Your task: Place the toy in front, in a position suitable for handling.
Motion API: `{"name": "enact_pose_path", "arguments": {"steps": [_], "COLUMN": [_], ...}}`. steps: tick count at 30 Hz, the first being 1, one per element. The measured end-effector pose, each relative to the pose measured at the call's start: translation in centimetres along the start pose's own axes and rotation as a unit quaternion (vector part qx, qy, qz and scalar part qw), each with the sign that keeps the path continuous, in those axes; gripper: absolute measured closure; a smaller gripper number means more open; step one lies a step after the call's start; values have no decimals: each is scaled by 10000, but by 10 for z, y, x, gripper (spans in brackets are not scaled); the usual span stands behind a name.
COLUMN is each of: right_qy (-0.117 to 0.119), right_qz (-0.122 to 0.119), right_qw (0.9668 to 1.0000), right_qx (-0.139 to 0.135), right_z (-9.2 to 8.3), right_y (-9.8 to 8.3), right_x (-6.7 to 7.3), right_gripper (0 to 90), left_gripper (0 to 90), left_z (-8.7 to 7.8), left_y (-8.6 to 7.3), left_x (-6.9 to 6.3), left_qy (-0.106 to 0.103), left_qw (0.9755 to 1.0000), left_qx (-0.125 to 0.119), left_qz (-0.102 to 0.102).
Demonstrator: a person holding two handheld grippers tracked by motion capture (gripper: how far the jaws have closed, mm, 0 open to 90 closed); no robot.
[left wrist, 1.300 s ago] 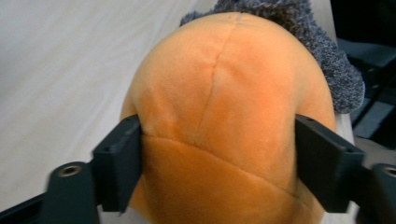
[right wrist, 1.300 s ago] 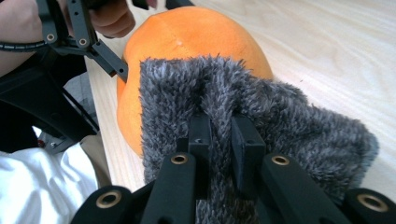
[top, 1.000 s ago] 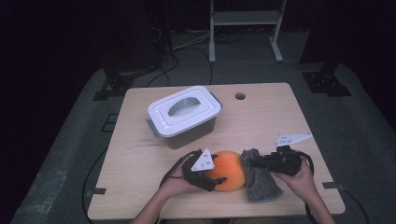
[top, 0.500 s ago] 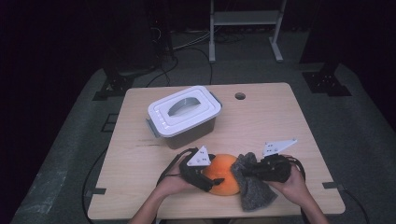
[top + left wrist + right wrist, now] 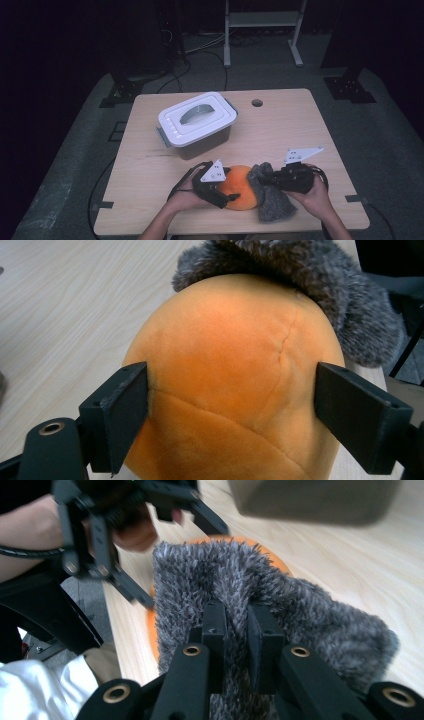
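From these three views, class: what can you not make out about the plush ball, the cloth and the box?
- Orange plush ball: underside hidden, cut off by the left gripper view's bottom edge.
- Grey furry cloth: its pinched part hidden behind the right gripper.
- Lidded box: contents hidden by its white lid, high view.

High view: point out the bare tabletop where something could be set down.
The widest bare patch is the right half of the table, from the round hole down to the right hand-held gripper. A smaller patch lies at the front left, below the lidded bin. The front centre is crowded: orange plush ball, grey furry cloth, left hand-held gripper.
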State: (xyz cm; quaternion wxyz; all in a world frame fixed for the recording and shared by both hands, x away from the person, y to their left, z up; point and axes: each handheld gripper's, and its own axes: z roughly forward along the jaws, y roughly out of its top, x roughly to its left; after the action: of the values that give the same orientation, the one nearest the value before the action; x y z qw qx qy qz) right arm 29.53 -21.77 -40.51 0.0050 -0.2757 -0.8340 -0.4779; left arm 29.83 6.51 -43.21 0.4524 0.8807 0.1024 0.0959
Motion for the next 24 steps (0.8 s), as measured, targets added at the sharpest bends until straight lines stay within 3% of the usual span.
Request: {"name": "enact_pose_path", "arguments": {"steps": [3, 10, 13, 17, 20, 24], "right_qy": [-28, -121, -209, -66, -88, -15], "right_qz": [-61, 330, 222, -54, -328, -201], "right_qw": [9999, 9986, 9992, 9999, 9993, 9995], "right_qx": [137, 397, 270, -66, 171, 230], "right_z": [6, 0, -4, -5, 7, 9], "right_y": [-2, -20, -14, 3, 7, 0], "right_x": [1, -19, -13, 5, 16, 9], "right_gripper": [793, 794, 796, 796, 793, 794], "left_gripper": [156, 155, 154, 152, 122, 78], "left_z": [0, 1, 2, 5, 5, 0], "left_y": [-1, 0, 2, 5, 6, 9], "left_x": [1, 2, 1, -2, -3, 1], "left_qy": [31, 84, 132, 239, 228, 123], "left_qw": [10000, 9998, 9998, 9995, 9996, 9998], "left_qx": [-7, -12, -9, -35, -26, -27], "left_qz": [-45, -162, -176, -183, -181, -163]}}
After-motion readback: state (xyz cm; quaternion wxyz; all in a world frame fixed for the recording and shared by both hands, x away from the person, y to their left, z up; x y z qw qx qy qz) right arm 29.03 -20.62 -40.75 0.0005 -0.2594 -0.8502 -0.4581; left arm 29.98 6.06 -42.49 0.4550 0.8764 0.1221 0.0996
